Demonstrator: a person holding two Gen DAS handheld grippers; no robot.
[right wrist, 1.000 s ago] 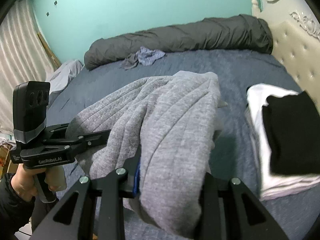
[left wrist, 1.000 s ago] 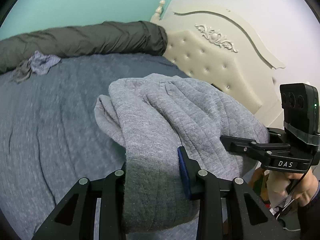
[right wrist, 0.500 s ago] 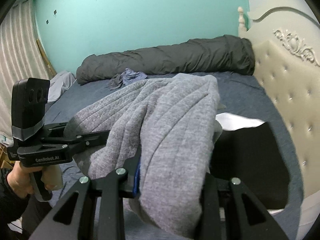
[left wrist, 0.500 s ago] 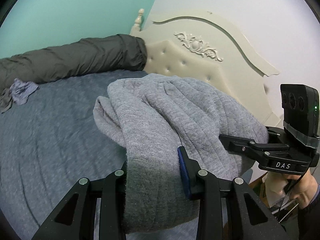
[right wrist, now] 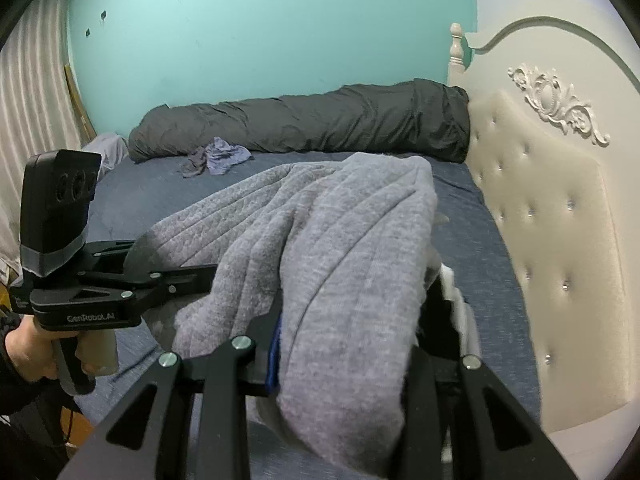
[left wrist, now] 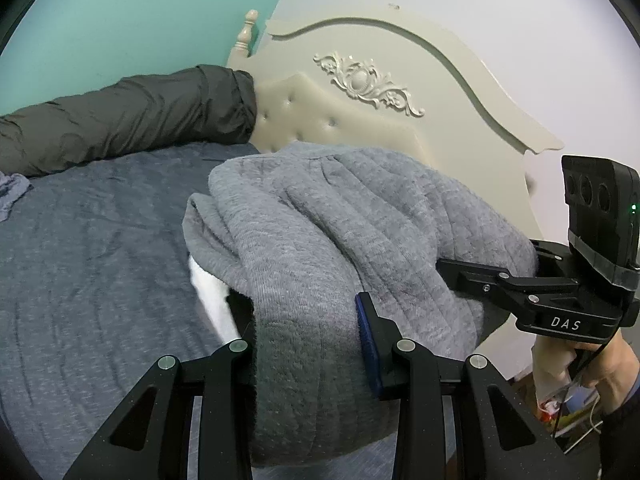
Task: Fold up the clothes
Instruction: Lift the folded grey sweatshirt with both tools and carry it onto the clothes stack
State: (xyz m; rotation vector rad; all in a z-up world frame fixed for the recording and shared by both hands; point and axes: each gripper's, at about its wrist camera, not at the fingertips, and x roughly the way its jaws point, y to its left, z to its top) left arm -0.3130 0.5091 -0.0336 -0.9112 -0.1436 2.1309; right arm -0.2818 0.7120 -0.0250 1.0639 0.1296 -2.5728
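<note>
Grey quilted knit, a folded garment point(left wrist: 344, 248), is carried bundled above the bed point(left wrist: 88, 264), spanning both tools. The left tool point(left wrist: 308, 336) is clamped on one end of the bundle, thick cloth filling the gap between its fingers, a blue pad point(left wrist: 366, 344) pressed into the fabric. The right tool point(right wrist: 344, 344) grips the other end the same way; cloth drapes over and between its fingers and hangs down past them. In the left wrist view the right tool's black body marked DAS shows at the far side of the bundle, with a hand point(left wrist: 592, 364) on its grip. In the right wrist view the left tool's body shows likewise, held by a hand point(right wrist: 30, 354) in a dark sleeve.

Under the bundle: a stack of folded clothes, a white piece point(left wrist: 212, 300) and a black piece point(right wrist: 438, 312), mostly hidden; whether the grey garment touches them I cannot tell.

Blue-grey bedspread. Dark rolled duvet point(right wrist: 320, 120) along the teal wall point(right wrist: 260, 32). Small crumpled bluish cloth point(right wrist: 218, 156) just in front of the duvet. Cream tufted headboard point(right wrist: 552, 216) with carved ornament close beside the bundle.
</note>
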